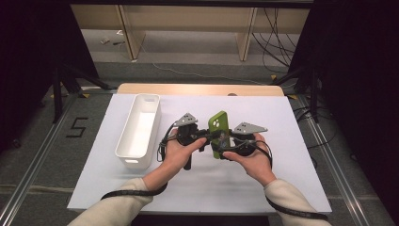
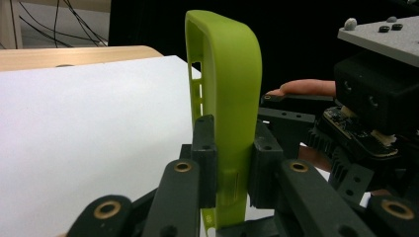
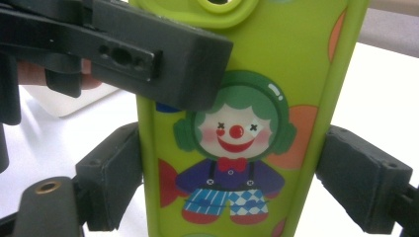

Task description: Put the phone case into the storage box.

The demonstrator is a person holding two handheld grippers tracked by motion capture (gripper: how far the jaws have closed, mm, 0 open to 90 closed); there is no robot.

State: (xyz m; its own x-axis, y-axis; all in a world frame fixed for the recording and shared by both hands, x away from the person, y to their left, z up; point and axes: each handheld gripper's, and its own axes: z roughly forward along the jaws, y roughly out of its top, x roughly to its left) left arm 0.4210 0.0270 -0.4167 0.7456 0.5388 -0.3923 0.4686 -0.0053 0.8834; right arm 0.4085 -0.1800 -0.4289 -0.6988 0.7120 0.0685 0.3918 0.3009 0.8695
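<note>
Two tongs pinch the green phone case (image 1: 219,132): left (image 2: 231,163) across its thickness, right (image 3: 232,187) across its width.

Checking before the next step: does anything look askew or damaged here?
Nothing stands out. The green phone case is upright and intact, held by the left gripper and right gripper; the white bin sits squarely.

white bin (image 1: 139,132): long, open-topped, on the left part of the mat, lengthwise away from the viewer | white mat (image 1: 282,155): covers most of the table | wooden table (image 1: 197,89): far edge bare beyond the mat | floor (image 1: 77,127): black "5" marked left of the table | cables (image 1: 275,42): on floor, far right
</note>
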